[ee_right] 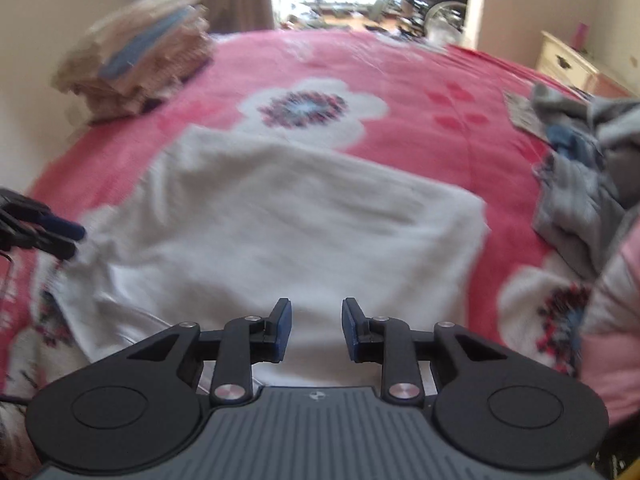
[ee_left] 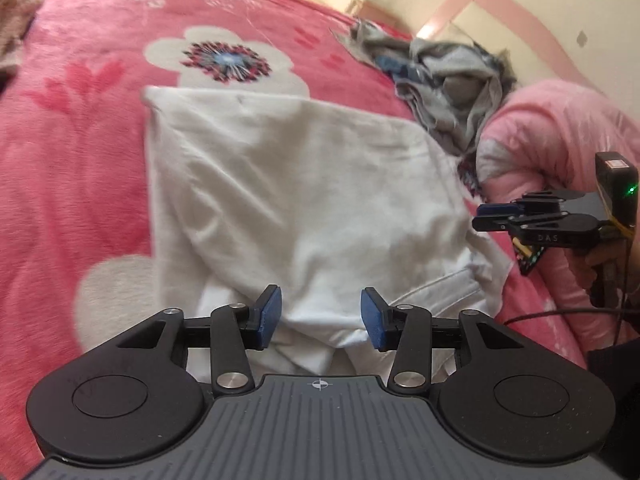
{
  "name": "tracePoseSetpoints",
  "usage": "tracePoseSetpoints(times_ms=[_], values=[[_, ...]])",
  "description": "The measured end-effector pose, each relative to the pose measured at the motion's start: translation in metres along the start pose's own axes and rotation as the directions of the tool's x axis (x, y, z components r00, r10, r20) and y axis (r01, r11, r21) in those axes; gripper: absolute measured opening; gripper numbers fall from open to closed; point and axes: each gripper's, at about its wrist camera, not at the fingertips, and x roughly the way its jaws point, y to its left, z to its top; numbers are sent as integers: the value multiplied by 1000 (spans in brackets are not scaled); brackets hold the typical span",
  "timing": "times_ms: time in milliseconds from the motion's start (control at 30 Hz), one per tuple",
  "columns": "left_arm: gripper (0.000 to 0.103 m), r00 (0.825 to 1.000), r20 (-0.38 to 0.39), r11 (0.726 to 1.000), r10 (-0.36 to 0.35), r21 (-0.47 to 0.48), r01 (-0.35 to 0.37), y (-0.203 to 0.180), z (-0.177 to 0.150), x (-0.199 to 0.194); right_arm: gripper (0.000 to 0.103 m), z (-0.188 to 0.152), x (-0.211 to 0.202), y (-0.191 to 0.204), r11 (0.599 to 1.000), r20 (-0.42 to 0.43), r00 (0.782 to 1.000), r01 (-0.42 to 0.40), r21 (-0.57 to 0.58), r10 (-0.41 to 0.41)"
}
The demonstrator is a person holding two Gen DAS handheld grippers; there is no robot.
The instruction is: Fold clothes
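- On the bed [ee_left: 80,152], across its pink flowered blanket, the white garment [ee_left: 304,200] lies partly folded, its near hem bunched just ahead of the left gripper [ee_left: 321,318].
- From the right wrist view, a stack of folded clothes [ee_right: 140,52] sits at about 10 o'clock, and an unfolded grey pile [ee_right: 584,168] at about 3 o'clock, just off the garment's far right corner.
- The step in hand looks like a fold just laid or about to be re-gripped. To do it well, I would take both near corners evenly, pinch only the layers meant to move, and carry them level toward 12 o'clock so the edges meet square.
- The wrinkles near the hem would want smoothing first.
- Left gripper: jaws moderately apart, nothing between the pads; white cloth lies beneath, contact unclear.
- Right gripper [ee_right: 316,330]: jaws narrower but parted, empty, poised over the garment's near edge.
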Motion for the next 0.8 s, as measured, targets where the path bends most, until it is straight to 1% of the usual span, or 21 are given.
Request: tracePoseSetpoints(times_ms=[33,100,133,167,200,267,300,400,467,567,600,667,700,733,767,800], values=[[51,1000,5,1000,11,-10,-11,4,-2,-8,34,7,2,5,999,14,999,-40,7,40],[54,999,-1,998,47,-34,-47,14,-10,-18,37,19,12,18,989,24,990,-141,50,140],[55,998,-5,996,70,-58,-70,19,-14,-20,37,22,20,25,982,13,985,-173,76,173],[57,996,-10,992,93,-91,-93,25,-18,-22,40,25,29,32,973,3,979,-204,103,205],[61,994,-12,987,108,-121,-109,31,-21,-22,41,28,38,39,964,-8,972,-233,127,236],[62,992,-12,976,125,-176,-125,41,-26,-23,41,29,55,55,953,-37,961,-266,147,274],[63,991,-14,974,131,-187,-132,43,-28,-22,41,29,64,62,947,-50,955,-281,154,291],[63,989,-26,974,144,-173,-146,46,-31,-15,43,31,84,80,928,-70,939,-319,194,337],[62,987,-46,976,151,-152,-156,45,-32,-8,45,35,97,84,916,-80,932,-326,234,353],[53,985,-45,978,164,-121,-169,42,-34,-4,49,41,116,89,897,-99,924,-328,295,370],[45,984,-45,978,171,-110,-175,40,-35,-3,53,44,122,90,895,-103,925,-320,312,366],[34,981,-53,978,189,-79,-193,37,-36,-2,54,49,136,92,888,-116,924,-307,342,364],[22,979,-57,978,194,-66,-197,36,-37,-3,55,52,143,93,884,-124,923,-302,356,365],[13,979,-62,979,194,-56,-198,35,-37,-3,56,55,150,94,881,-133,921,-296,370,366],[11,980,-60,980,187,-57,-191,34,-36,-4,59,57,155,95,877,-145,919,-289,383,366],[7,983,-54,982,173,-66,-177,32,-35,-6,63,59,161,96,874,-157,917,-282,396,367]])
